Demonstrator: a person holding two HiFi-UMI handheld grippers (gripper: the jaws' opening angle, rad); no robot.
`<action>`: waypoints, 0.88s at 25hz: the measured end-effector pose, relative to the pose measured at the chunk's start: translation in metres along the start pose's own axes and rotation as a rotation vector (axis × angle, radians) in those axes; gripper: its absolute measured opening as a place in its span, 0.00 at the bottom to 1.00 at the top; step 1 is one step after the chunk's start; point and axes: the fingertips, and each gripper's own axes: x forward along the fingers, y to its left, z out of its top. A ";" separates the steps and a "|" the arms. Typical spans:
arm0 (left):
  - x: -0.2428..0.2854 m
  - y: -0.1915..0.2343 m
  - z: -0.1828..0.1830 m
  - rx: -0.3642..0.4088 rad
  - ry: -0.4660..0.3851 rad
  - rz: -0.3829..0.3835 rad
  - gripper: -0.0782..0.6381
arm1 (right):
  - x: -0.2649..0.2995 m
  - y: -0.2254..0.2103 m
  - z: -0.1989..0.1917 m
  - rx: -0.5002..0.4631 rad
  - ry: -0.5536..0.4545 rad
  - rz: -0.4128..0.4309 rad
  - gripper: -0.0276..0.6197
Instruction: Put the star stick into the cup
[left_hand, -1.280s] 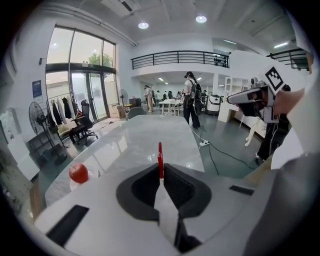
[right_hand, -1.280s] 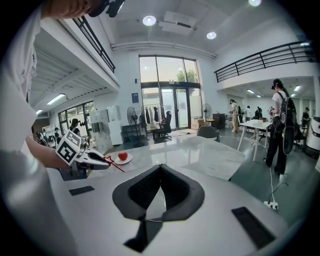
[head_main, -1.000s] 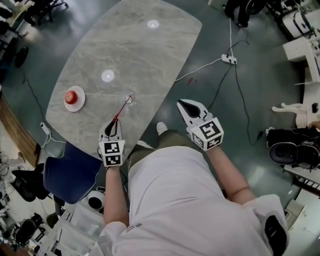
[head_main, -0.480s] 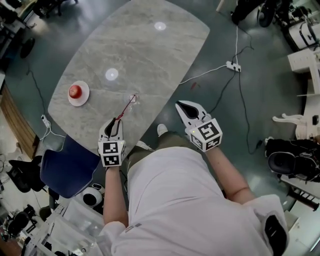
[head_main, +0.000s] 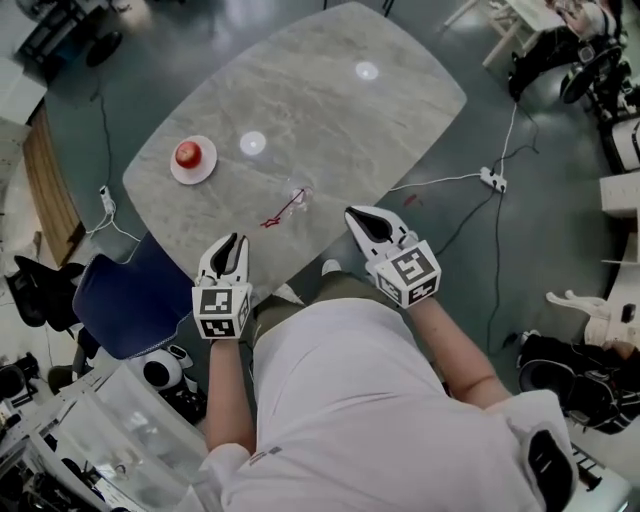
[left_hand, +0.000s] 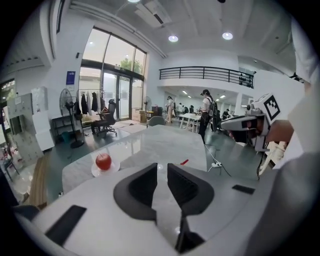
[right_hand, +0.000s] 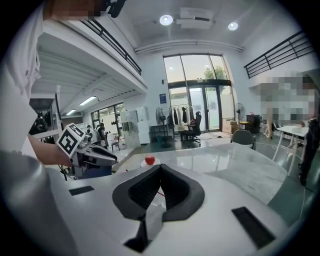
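Note:
The red star stick (head_main: 283, 211) slants near the front edge of the marble table (head_main: 330, 120). Its far end meets the small clear cup (head_main: 298, 193); whether it is inside I cannot tell. My left gripper (head_main: 233, 245) hovers apart from the stick's near end, slightly open and empty. From the left gripper view a red bit of the stick (left_hand: 184, 162) shows past the left gripper (left_hand: 162, 167). My right gripper (head_main: 358, 214) stays off the table's edge, to the right of the cup. In its own view the right gripper (right_hand: 160, 167) is shut with nothing in it.
A red apple (head_main: 187, 153) sits on a white saucer (head_main: 207, 169) at the table's left. A blue chair (head_main: 130, 300) stands by the near-left edge. A power strip (head_main: 492, 180) and its cable lie on the floor to the right.
My left gripper has let go of the stick and drawn back toward the body. The stick now slants at the cup on its own. The right gripper has barely moved.

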 end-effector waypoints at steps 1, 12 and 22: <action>-0.007 0.004 0.003 -0.013 -0.017 0.017 0.20 | 0.004 0.005 0.004 -0.009 -0.003 0.021 0.06; -0.084 0.037 0.037 -0.115 -0.211 0.194 0.12 | 0.041 0.065 0.047 -0.096 -0.046 0.240 0.06; -0.141 0.037 0.053 -0.114 -0.311 0.283 0.12 | 0.039 0.124 0.084 -0.178 -0.099 0.398 0.06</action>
